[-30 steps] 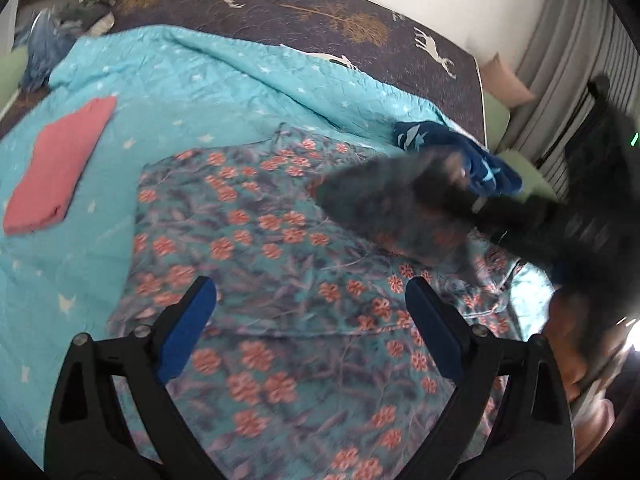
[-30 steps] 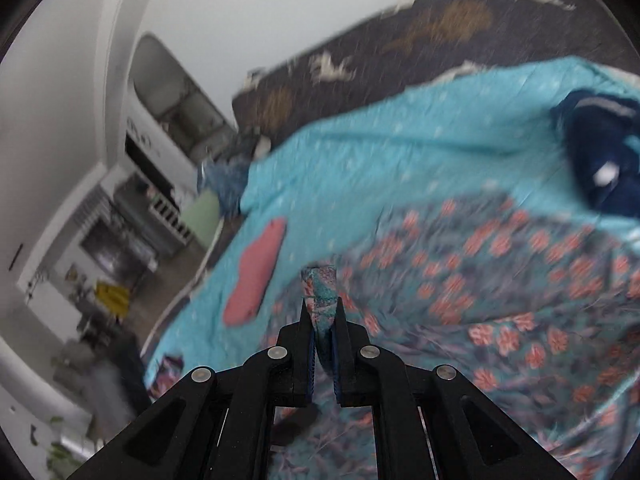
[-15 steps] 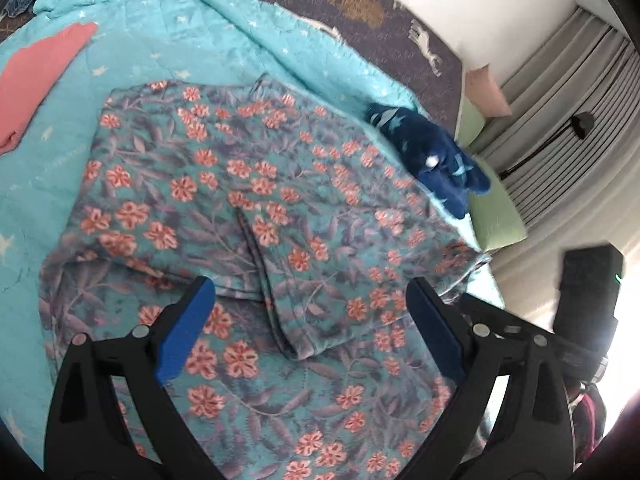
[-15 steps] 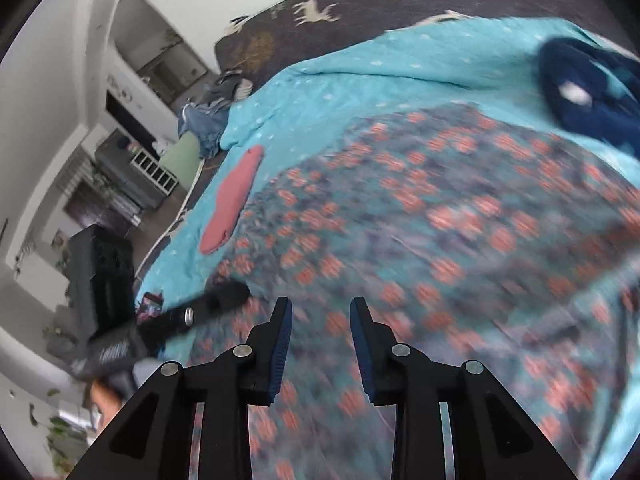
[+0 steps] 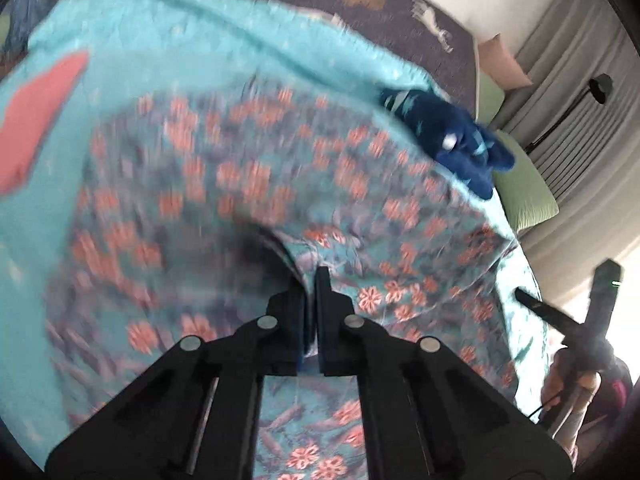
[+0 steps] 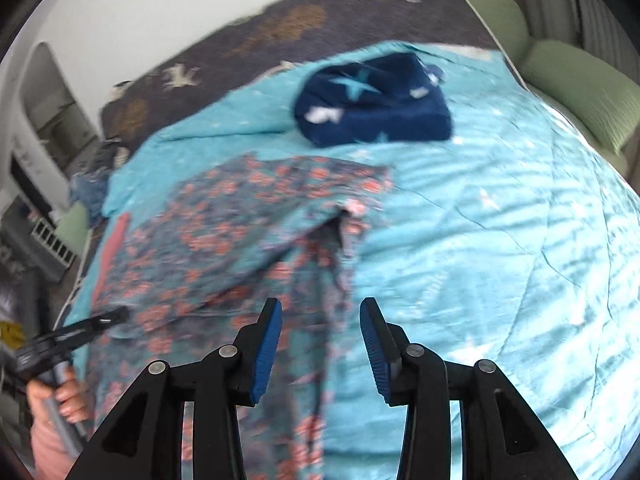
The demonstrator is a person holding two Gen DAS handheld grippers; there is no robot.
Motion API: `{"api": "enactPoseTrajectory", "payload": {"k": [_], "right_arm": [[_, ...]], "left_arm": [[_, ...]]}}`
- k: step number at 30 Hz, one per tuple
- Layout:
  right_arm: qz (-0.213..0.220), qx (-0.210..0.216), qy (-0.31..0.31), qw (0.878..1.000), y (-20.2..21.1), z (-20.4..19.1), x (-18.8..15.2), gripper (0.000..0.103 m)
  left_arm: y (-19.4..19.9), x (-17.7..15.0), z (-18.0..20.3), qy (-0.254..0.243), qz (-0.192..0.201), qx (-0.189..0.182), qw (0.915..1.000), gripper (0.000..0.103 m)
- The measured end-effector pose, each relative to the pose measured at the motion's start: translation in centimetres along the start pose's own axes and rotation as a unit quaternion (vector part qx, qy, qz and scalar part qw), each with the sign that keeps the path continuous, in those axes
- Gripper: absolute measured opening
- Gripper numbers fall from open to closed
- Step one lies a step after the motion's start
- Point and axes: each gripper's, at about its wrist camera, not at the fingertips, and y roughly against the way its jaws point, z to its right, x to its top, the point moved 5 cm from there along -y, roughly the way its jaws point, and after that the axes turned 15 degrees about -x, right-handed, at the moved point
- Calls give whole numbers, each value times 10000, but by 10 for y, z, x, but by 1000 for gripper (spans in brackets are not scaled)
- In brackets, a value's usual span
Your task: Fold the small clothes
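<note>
I observed one floral garment lying on the turquoise quilt. My left gripper had clamped its fold. My right gripper hovered above, jaws opening, empty. One navy folded garment and one pink folded garment lay nearby.

One floral garment, one navy starred bundle, one pink folded cloth, two grippers.

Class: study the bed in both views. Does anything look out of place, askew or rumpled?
The floral garment lies crooked on the turquoise quilt, one flap folded over unevenly with a loose corner. The left gripper pinches its edge. The navy starred garment looks neatly folded.
</note>
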Motion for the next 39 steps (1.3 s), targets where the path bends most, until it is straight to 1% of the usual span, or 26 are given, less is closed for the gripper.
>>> {"api": "enactPoseTrajectory", "payload": {"k": [1, 3, 4, 7, 9, 11, 13, 15, 16, 17, 20, 21, 22, 23, 25, 26, 27, 29, 32, 33, 34, 35, 36, 37, 38, 39], "right_arm": [[-98, -6, -17, 10000, -7, 0, 2, 41], [-269, -112, -17, 9996, -22, -1, 4, 41], [-288, -150, 1, 9995, -28, -4, 7, 41], [-269, -368, 32, 9990, -44, -7, 17, 41], [-240, -477, 41, 9986, -50, -9, 21, 41], [-180, -795, 87, 9966, -54, -7, 22, 36], [-103, -870, -2, 9962, -51, -2, 20, 29], [-72, -957, -56, 9954, -47, 4, 18, 28], [-68, -926, -52, 9957, -45, 6, 17, 28], [-85, -874, -63, 9961, -42, 9, 16, 28], [-214, -1073, -136, 9939, -36, 26, 10, 28], [-252, -1043, -148, 9941, -34, 28, 10, 28], [-287, -928, -202, 9951, -32, 32, 9, 28], [-302, -755, -281, 9963, -28, 35, 9, 28], [-250, -642, -308, 9971, -21, 36, 11, 28], [-193, -647, -290, 9973, -17, 35, 12, 28], [-126, -643, -266, 9975, -13, 32, 14, 29], [-84, -521, -223, 9984, -9, 25, 15, 29], [-114, -277, -178, 9994, -8, 11, 16, 29], [-115, -252, -141, 9995, -9, 6, 17, 29], [-107, -271, -113, 9995, -9, 3, 18, 29], [-76, -295, -65, 9995, -10, 0, 18, 29], [-52, -297, -25, 9995, -10, -3, 19, 29], [-47, -298, 0, 9995, -10, -4, 19, 29], [-53, -301, 14, 9995, -12, -5, 20, 29], [-68, -308, 15, 9995, -13, -5, 21, 29]], "left_arm": [[7, 11, 7, -149, 94, 30, 9998, 5], [23, 36, 18, -449, 322, 217, 9982, 5], [33, 49, 23, -603, 470, 318, 9966, 5], [57, 76, 27, -821, 770, 414, 9928, 5], [65, 82, 21, -899, 836, 569, 9908, 5], [65, 81, 6, -829, 807, 755, 9904, 5], [65, 78, -11, -683, 783, 871, 9908, 5], [63, 76, -29, -559, 756, 1044, 9901, 5], [63, 75, -35, -497, 741, 1074, 9902, 5], [64, 74, -42, -418, 732, 1075, 9906, 5], [64, 67, -64, -71, 664, 926, 9935, 5], [63, 62, -72, 71, 630, 862, 9943, 6], [62, 59, -75, 133, 630, 844, 9943, 10], [60, 55, -80, 235, 612, 807, 9946, 17], [52, 46, -86, 447, 500, 686, 9954, 53], [44, 41, -88, 547, 387, 597, 9960, 57], [37, 37, -87, 574, 280, 530, 9965, 57], [21, 34, -84, 522, 48, 477, 9975, 57], [-3, 35, -85, 428, -205, 651, 9967, 56], [-11, 36, -86, 433, -283, 658, 9965, 50], [-17, 38, -91, 442, -371, 654, 9962, 39], [-20, 38, -93, 438, -413, 672, 9959, 31], [-23, 40, -94, 426, -445, 721, 9955, 9], [-24, 42, -94, 490, -464, 657, 9956, 6], [-20, 44, -91, 529, -380, 579, 9962, 6], [-7, 51, -79, 456, -107, 414, 9980, 6]]}}
